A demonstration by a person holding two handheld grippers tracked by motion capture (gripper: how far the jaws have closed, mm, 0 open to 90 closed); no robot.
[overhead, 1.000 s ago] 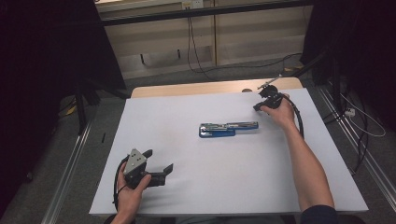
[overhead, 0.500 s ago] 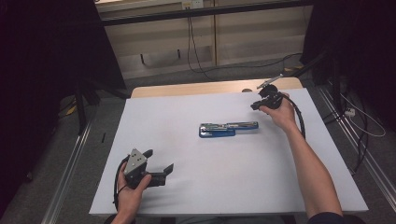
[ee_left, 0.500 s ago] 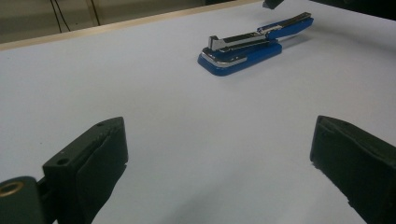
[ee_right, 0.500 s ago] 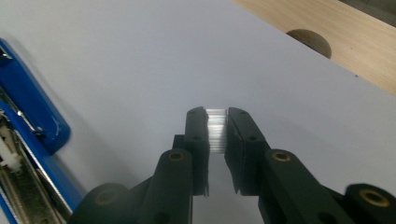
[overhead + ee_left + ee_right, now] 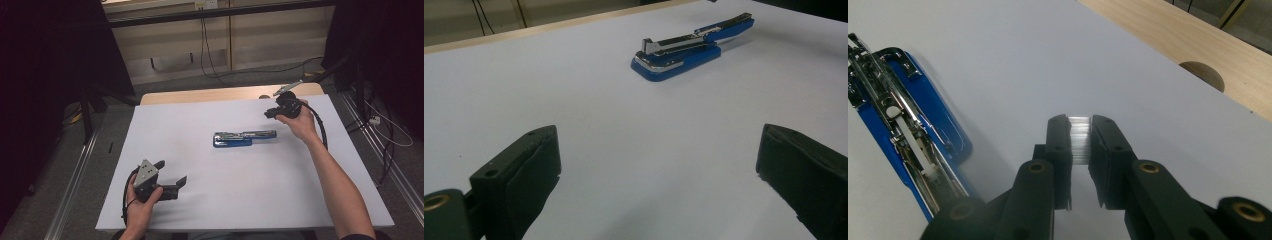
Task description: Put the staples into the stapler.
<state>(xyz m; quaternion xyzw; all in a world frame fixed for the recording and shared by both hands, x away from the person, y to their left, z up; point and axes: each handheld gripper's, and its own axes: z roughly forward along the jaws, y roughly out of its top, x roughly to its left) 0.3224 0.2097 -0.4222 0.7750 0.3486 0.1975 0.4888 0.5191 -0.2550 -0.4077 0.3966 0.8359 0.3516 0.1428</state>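
Note:
A blue stapler (image 5: 244, 138) lies swung open flat in the middle of the white sheet (image 5: 225, 200), its chrome magazine facing up (image 5: 908, 130) (image 5: 684, 50). My right gripper (image 5: 270, 114) hovers just behind the stapler's right end. It is shut on a short strip of staples (image 5: 1079, 140), which sits upright between the pads (image 5: 1058, 137). My left gripper (image 5: 172, 171) rests at the front left of the sheet. Its jaws stand wide open with nothing between them (image 5: 659, 150), and they face the stapler from a distance.
The wooden tabletop (image 5: 225, 95) shows beyond the sheet's far edge, with a round hole (image 5: 1205, 75) near the right gripper. Metal rails (image 5: 75, 200) run along both sides of the table. Cables (image 5: 210, 55) lie on the floor behind.
The right gripper has lifted slightly with the staple strip still in its jaws. The left gripper and the stapler have stayed where they were.

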